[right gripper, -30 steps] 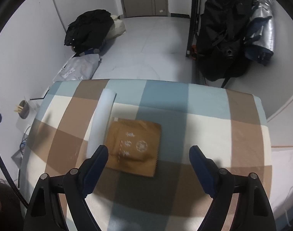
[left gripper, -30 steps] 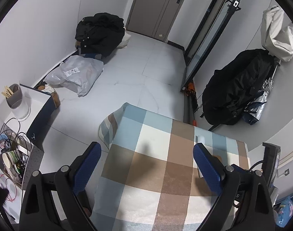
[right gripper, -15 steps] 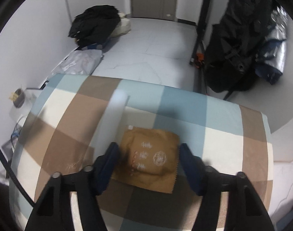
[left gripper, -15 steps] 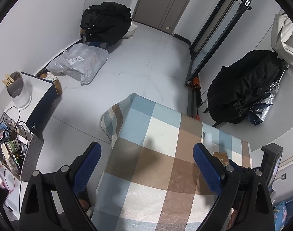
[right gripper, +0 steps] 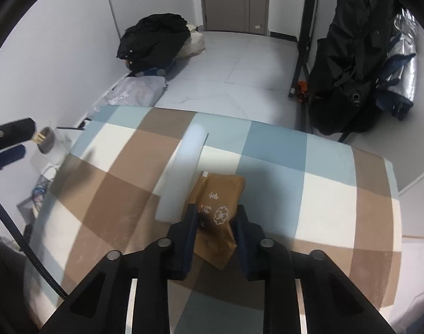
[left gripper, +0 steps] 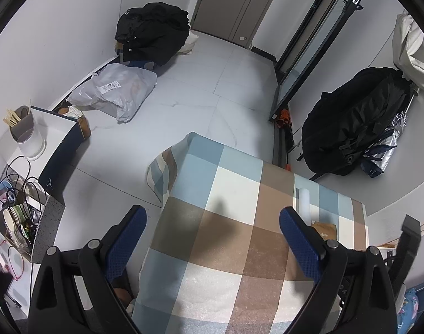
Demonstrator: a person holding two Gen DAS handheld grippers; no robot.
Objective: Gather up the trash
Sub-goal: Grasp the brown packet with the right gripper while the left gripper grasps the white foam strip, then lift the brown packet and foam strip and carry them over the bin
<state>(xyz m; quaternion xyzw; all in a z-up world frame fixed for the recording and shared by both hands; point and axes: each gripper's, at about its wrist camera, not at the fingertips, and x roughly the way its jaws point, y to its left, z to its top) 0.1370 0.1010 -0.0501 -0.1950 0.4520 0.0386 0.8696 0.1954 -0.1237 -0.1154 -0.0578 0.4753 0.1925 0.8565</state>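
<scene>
- The right gripper (right gripper: 216, 218) had its jaws closing on the flat brown paper packet with white printing (right gripper: 217, 208). The packet sat between the blue pads and had already buckled upward along its middle, so I'd say the pads were pressing on it.
- That packet lay on the table with the blue, brown and cream checked cloth (right gripper: 323, 194), near the middle, touching a white foam-like cylinder (right gripper: 184, 172) that lay just to its left in the right wrist view.
- The left gripper (left gripper: 212, 239) hung over the table's left edge with its jaws wide apart and nothing between them. Basically idle.
- What could've gone wrong, as far as I could judge:
  - A thin, flat packet folds instead of getting pinched properly. If the pads only caught the raised crease, it might have slipped out on the lift.
  - The cloth looked soft and loose. Fingertips digging low could have snagged the fabric along with the packet and dragged it.
  - The white cylinder was right against the packet, so a sideways pull could have knocked it rolling off the table.
  - No bin showed in either view, so where the packet should go was unclear.
</scene>
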